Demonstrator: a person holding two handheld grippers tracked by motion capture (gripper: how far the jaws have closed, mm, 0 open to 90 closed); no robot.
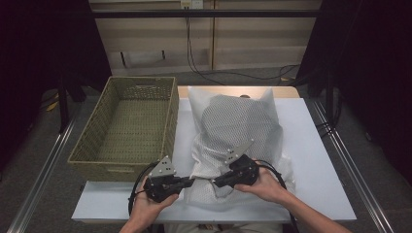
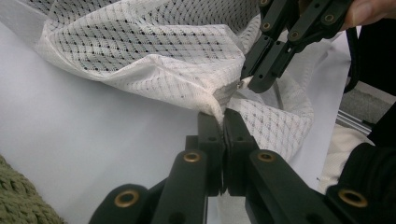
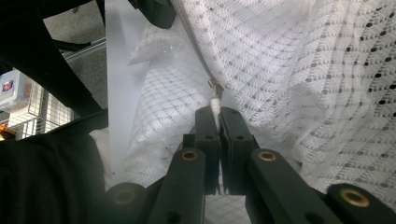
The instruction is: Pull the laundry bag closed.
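Both of my grippers are clenched on the white mesh laundry bag (image 1: 233,136), which lies on the worktop (image 1: 316,160) right of the wicker basket (image 1: 128,124). My left gripper (image 2: 223,122) pinches a fabric fold at the near edge; my right gripper (image 3: 215,112) grips the zipper pull (image 3: 214,85), jaws fully together

Whatever's inside the mesh bag (image 1: 233,131) stays covered by the weave, can't make it out. The left gripper (image 2: 223,122) has the bag's edge buried between its jaws. Basket (image 2: 18,200) is cut off at the corner.
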